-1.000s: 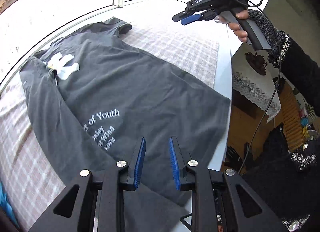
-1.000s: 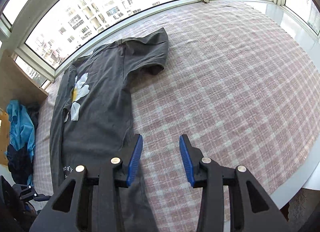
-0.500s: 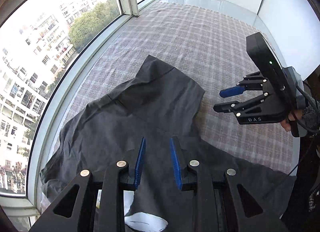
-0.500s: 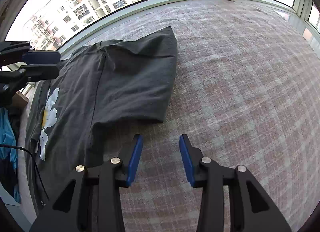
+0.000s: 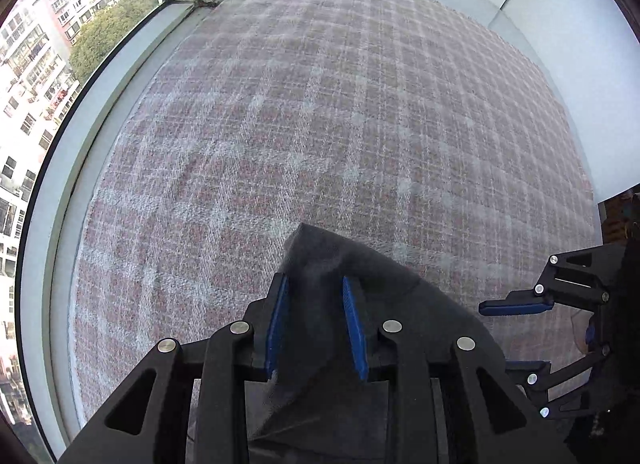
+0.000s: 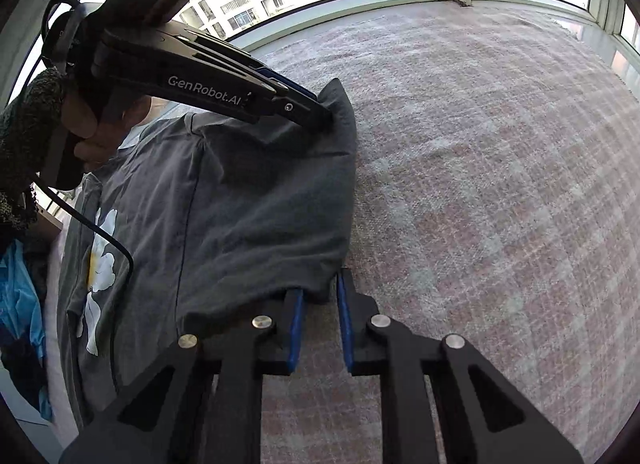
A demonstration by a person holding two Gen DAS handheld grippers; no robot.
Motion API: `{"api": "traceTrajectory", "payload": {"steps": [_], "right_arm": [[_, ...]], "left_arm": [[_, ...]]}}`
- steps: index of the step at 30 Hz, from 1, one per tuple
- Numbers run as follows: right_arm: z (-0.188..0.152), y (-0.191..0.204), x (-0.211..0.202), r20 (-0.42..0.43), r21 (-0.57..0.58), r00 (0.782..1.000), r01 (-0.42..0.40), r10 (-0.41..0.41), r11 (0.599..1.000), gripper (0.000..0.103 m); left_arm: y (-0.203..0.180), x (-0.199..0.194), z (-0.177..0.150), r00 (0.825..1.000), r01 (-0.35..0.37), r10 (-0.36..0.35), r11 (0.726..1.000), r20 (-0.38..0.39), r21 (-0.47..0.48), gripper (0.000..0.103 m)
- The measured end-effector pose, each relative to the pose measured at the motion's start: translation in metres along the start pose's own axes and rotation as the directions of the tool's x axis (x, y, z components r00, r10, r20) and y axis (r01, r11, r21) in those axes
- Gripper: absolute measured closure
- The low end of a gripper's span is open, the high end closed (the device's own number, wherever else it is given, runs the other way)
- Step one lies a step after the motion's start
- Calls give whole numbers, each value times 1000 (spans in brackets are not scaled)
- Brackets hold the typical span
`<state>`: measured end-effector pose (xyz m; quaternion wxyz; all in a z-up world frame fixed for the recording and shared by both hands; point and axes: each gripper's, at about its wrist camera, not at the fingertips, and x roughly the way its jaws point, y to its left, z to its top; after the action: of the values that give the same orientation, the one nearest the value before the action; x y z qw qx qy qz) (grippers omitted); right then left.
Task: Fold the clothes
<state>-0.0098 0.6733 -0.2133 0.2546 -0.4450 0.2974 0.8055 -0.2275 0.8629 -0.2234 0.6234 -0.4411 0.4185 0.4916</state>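
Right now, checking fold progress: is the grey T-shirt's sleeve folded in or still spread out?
Spread out: the sleeve lies flat on the checked blanket, fingers at two corners.

Bright window daylight, overexposed outside; fisheye edges warped, dark.

To our right and far ahead the plaid blanket (image 6: 500, 184) lies bare; left, the grey T-shirt (image 6: 248, 204) and window frame (image 6: 340, 4) block us.
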Motion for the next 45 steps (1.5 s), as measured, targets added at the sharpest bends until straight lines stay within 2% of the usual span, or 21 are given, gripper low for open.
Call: {"api": "traceTrajectory", "payload": {"steps": [1,2,3,5,8,9,10,13,15,19,21,24,26,27,28,30,31,34,37,39,45], "right_arm": [[2,0,-7,23,9,1000,-1,1,1000,95],[4,-1,-17,54,21,999,-6,5,1000,96],[5,-2,-29,94,32,996,-10,7,999,96],[5,-1,-54,175,35,984,13,-19,999,96],[-1,5,-80,300,16,938,180,-176,984,93],[1,3,-74,260,-6,949,185,-177,983,88],[4,-3,-63,184,-9,971,160,-155,987,76],[16,-32,-43,88,74,995,37,-43,997,75],[34,-45,-32,61,78,998,-4,-1,997,75],[89,-53,7,-34,70,993,-114,116,991,67],[109,-50,30,-96,57,990,-103,108,993,67],[118,-41,56,-191,24,978,-77,81,997,67],[120,-37,62,-237,54,964,-109,118,993,74],[121,-28,55,-230,78,952,-188,202,979,76],[121,-16,44,-210,101,925,-303,318,948,76],[121,12,24,-182,115,835,-507,520,854,72],[121,29,16,-196,73,820,-535,538,842,70],[121,42,0,-166,-32,908,-396,385,918,69],[116,1,11,-144,79,948,-275,284,958,69],[106,-20,24,-166,112,962,-199,216,974,69],[56,-60,20,-164,174,977,-104,133,979,69]], "left_arm": [[-1,1,1,1000,12,-12,1000,1,2,84],[-2,0,1,1000,23,-23,1000,7,2,97],[-4,-4,2,999,27,-27,1000,21,3,101],[-7,-23,-2,996,38,-39,999,84,8,101],[-3,-55,-16,980,55,-56,998,189,13,101],[1,-62,-22,977,42,-42,999,208,8,100],[8,-64,-27,977,11,-9,1000,211,-4,99],[33,-61,-44,986,-57,67,996,153,-72,99],[36,-65,-59,988,-62,74,994,139,-89,99],[2,-67,-92,991,-55,63,996,117,-71,93],[-24,-62,-109,995,-19,25,998,97,-66,93],[-71,-48,-133,998,-30,30,1000,60,1,92],[-91,-41,-144,998,-43,42,999,35,23,86],[-95,-39,-150,998,-57,56,998,24,24,86],[-96,-41,-156,997,-69,69,997,22,22,86],[-91,-51,-167,995,-89,89,996,39,-1,86],[-84,-59,-174,994,-97,98,995,53,-33,86],[-59,-77,-196,988,-131,141,981,69,-140,85],[-46,-86,-221,984,-160,172,969,46,-190,85],[-44,-87,-234,983,-173,183,965,29,-199,85],[-40,-87,-236,983,-167,178,969,46,-182,85]]}}
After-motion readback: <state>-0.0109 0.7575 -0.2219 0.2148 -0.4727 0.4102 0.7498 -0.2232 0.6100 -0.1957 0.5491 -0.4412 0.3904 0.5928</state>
